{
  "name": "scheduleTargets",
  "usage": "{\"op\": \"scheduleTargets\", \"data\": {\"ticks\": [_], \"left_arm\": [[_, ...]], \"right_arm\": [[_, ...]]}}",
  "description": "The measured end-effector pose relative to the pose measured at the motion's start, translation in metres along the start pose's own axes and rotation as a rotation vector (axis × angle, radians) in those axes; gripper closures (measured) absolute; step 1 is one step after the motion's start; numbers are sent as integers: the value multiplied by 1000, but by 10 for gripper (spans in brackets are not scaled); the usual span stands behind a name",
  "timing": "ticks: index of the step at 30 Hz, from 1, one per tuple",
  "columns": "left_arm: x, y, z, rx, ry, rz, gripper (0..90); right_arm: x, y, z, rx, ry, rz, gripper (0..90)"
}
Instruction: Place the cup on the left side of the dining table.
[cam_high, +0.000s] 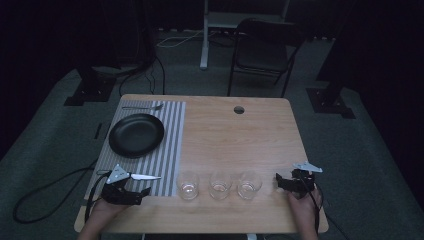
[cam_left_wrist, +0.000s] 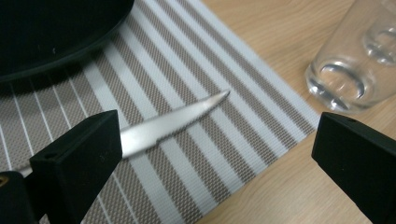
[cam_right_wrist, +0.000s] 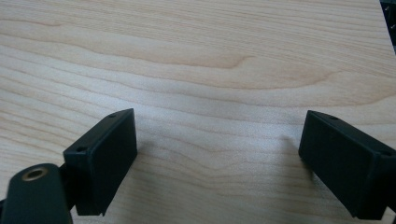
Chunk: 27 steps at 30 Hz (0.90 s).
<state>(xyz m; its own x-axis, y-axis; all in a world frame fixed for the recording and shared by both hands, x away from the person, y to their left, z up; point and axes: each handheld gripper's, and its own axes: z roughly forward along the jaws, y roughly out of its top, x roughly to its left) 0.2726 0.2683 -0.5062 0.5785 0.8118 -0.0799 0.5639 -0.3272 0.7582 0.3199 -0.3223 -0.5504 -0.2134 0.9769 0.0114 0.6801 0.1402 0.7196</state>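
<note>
A silver knife (cam_high: 145, 176) lies on the striped placemat (cam_high: 170, 145), its tip pointing toward the glasses. In the left gripper view the knife blade (cam_left_wrist: 177, 119) runs from behind the left jaw out into the wide gap, and the handle end is hidden. My left gripper (cam_high: 140, 196) (cam_left_wrist: 217, 140) is open, low over the mat's near edge. A black plate (cam_high: 136, 134) (cam_left_wrist: 51, 32) sits on the mat beyond the knife. My right gripper (cam_high: 280, 182) (cam_right_wrist: 219, 140) is open over bare wood at the front right, with nothing between its jaws.
Three clear glasses (cam_high: 188, 185) (cam_high: 220, 185) (cam_high: 249, 184) stand in a row near the front edge between the grippers; the nearest glass (cam_left_wrist: 345, 70) is close to my left gripper. A fork (cam_high: 142, 107) lies at the mat's far end. A chair (cam_high: 265, 50) stands beyond the table (cam_high: 235, 140).
</note>
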Motion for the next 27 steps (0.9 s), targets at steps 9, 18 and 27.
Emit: {"op": "scheduleTargets", "data": {"ticks": [9, 18, 27], "left_arm": [[-13, 16, 1, -22, -58, 39, 21], [-23, 30, 3, -36, -90, 98, 48], [-37, 48, 6, -49, -125, 150, 47]], "right_arm": [[0, 0, 0, 0, 0, 1, 111], [0, 0, 0, 0, 0, 1, 111], [0, 0, 0, 0, 0, -1, 111]]}}
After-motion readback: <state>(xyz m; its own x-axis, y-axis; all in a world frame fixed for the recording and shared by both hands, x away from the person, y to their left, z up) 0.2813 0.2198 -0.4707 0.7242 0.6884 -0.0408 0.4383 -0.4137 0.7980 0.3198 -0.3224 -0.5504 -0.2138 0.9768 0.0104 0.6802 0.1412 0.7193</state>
